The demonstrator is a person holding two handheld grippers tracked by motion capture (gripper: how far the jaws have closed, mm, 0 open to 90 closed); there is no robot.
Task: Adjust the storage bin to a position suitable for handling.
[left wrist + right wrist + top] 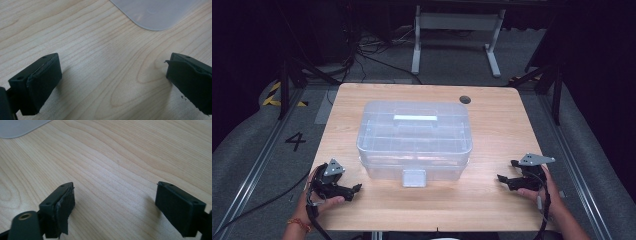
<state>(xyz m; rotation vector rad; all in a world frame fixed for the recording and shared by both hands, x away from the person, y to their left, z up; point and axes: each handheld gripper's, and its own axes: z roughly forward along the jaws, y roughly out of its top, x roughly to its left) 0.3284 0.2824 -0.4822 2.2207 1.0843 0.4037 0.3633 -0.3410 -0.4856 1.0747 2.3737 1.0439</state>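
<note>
Person's L gripper is resting on the table just off the near-left corner of the clear storage box, jaws standing wide apart w/ nothing but bare wood btwn them; the left gripper view is showing the pads black, rubbery, a bit frayed at the edges. R gripper is sitting off the box's near-right corner, well apart from it, jaws likewise spread, gripping nothing; one pad is peeling at its lower edge.

Step in hand, my read: approach/start pose. Both tools are flanking the box, neither touching it. Work looks to be opening the box.

Latch, a small frosted tab, is hanging at the middle of the box's near wall, apparently fastened down. Next move prob. calls for one gripper coming in to the latch and flipping it up, the other steadying the box by a corner or the lid edge; smooth plastic, so slip is a risk.

Box: translucent whitish plastic, rounded corners, ribbed lid w/ flat recessed handle on top; sitting mid-table. Contents not discernible.

Table: pale wood-grain laminate, rounded corners, dark grommet hole beyond the box's far-right corner.
</note>
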